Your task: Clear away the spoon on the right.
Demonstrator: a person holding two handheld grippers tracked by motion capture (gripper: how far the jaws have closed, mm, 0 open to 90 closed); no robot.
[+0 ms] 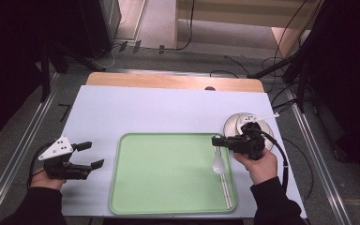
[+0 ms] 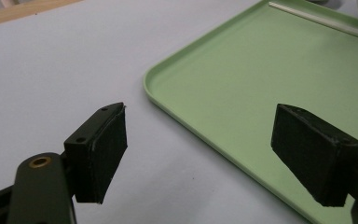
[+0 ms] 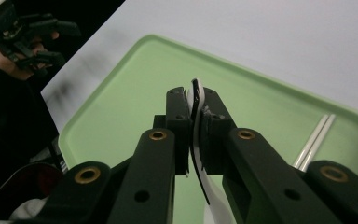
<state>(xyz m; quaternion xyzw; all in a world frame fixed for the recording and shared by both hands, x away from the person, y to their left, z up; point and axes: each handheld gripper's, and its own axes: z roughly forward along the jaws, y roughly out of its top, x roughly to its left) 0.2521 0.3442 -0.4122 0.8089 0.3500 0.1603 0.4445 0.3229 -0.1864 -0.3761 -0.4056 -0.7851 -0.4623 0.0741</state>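
- right gripper (image 3: 195,122) clenched on a white plastic spoon (image 1: 218,161), held over the right side of the shallow green plastic tray (image 1: 168,206), beside two chopsticks (image 1: 226,190).
- left gripper (image 1: 90,154) released, idle off the tray.
- next, by judgement: lower the spoon flat, then let go.

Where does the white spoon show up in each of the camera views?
High view: the white spoon hangs from the right gripper over the right part of the green tray.
Left gripper view: not in it.
Right gripper view: the spoon is at centre, pinched edge-on between the jaws.
Shared landmark: the green tray.
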